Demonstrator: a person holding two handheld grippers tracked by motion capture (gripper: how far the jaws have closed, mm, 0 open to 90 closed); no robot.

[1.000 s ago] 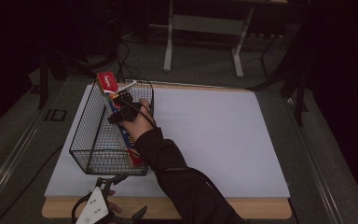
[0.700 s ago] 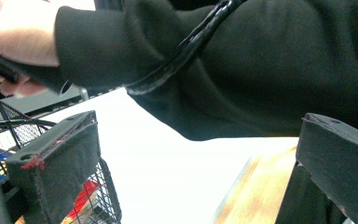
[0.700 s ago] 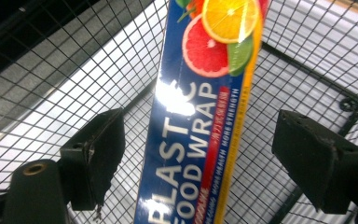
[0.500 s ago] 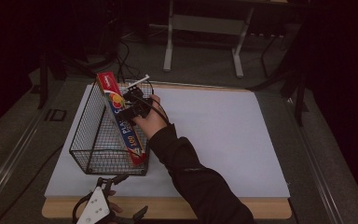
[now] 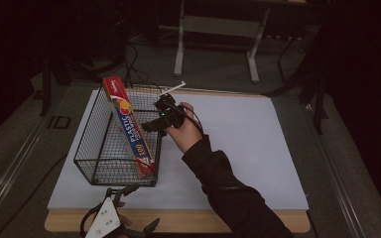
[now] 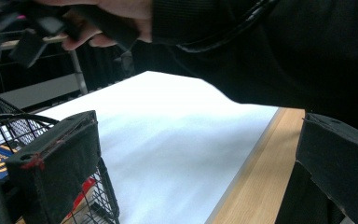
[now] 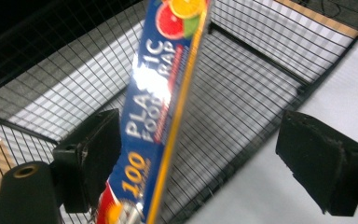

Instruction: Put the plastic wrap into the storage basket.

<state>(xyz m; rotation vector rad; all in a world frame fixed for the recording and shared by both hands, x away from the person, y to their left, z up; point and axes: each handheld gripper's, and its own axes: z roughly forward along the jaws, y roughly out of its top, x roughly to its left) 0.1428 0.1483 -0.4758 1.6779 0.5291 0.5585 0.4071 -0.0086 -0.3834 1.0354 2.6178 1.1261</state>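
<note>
I note the plastic wrap box (image 5: 129, 126) standing tilted inside the wire basket (image 5: 92, 148), its top end leaning over the far rim. My right gripper (image 5: 159, 119) sits just beside it, jaws wide, gripping nothing. My left gripper (image 5: 110, 223) rests at the table's (image 5: 258, 148) near edge, jaws wide.

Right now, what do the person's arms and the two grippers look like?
The right gripper is black, with a small green light on its body and a dark cable looping off it. Its jaws are blocky black pads. The right arm wears a dark long sleeve. The left gripper carries a pale three-cornered plate with small dark holes; its jaws are thick black pads too.
</note>
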